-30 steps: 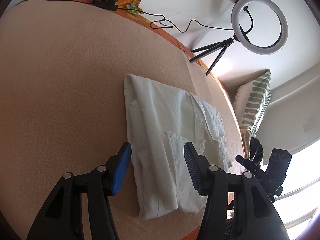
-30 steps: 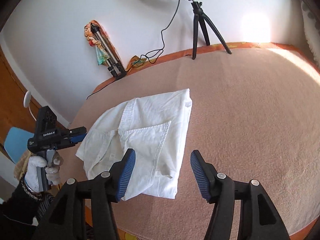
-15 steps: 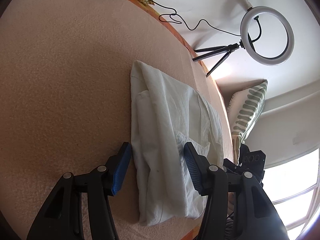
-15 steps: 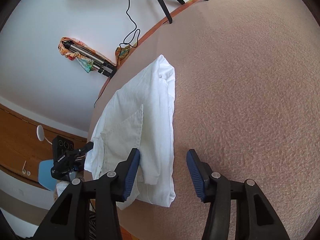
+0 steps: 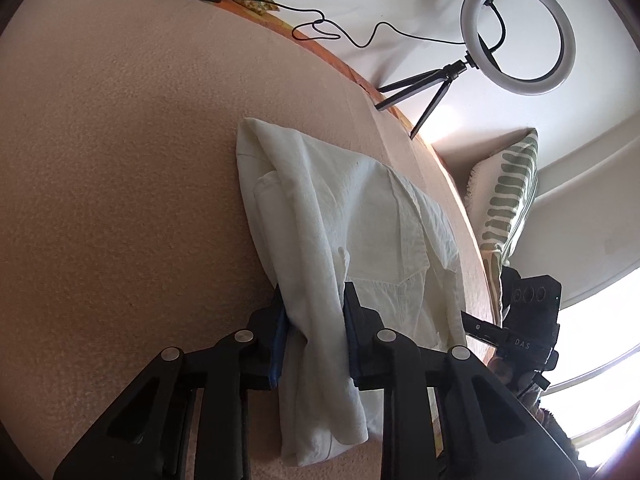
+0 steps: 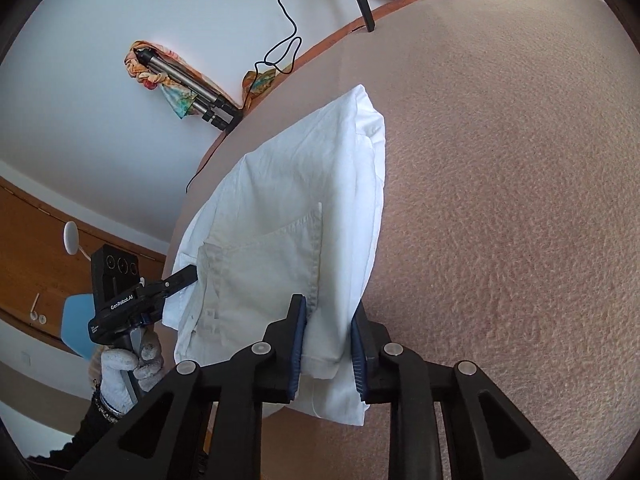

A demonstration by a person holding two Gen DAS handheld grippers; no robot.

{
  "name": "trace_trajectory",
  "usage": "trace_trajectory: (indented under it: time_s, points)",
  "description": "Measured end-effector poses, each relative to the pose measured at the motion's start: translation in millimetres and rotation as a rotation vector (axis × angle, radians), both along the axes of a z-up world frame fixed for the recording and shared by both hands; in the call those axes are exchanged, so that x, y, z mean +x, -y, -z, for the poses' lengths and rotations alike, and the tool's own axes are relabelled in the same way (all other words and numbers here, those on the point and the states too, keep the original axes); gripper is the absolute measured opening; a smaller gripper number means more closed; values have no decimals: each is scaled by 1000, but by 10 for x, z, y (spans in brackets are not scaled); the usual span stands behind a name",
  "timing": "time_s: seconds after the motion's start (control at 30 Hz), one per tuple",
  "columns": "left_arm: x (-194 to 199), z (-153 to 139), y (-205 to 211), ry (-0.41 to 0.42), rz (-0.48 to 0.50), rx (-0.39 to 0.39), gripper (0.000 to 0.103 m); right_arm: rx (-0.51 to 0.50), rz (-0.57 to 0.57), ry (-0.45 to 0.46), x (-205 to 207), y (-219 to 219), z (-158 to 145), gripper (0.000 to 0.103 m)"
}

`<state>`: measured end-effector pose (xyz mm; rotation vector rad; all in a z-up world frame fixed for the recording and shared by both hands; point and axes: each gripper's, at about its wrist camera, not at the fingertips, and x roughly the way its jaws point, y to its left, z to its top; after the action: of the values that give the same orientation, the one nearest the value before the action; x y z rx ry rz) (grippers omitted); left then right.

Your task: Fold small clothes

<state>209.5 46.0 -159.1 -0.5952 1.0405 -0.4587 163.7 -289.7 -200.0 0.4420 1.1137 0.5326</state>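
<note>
Both clamped: left gripper point(image 5: 314, 334) and right gripper point(image 6: 327, 346) each pinching a near corner of the white shirt point(image 6: 288, 240). Already folded into a narrow stack, pocket up, lying along the near edge of the bed point(image 6: 500, 200). Probably one last fold away from the edge remaining.

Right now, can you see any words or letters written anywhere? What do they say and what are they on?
"GenRobot.AI": white letters on the side of the black left tongs, seen from the right wrist camera.
"DAS": small letters on the black body of the right tongs, seen from the left wrist camera.
Smaller print under "GenRobot.AI": too small to read.
The white shirt: no readable writing.
</note>
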Motion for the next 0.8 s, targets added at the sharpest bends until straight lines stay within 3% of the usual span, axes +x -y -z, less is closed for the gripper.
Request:
trace_trajectory:
  time_s: [0.27,0.47,0.8]
  points:
    - [-224,-330,305,178,50,202,14,-303,-84,228,-249,-412,-377,7]
    - [-388,-516,523,267,88,252,13,-464,-124,366,-450,-588,-573,6]
    - [-438,-763,969,375,152,267,13,-522,-104,455,-533,-402,-821,5]
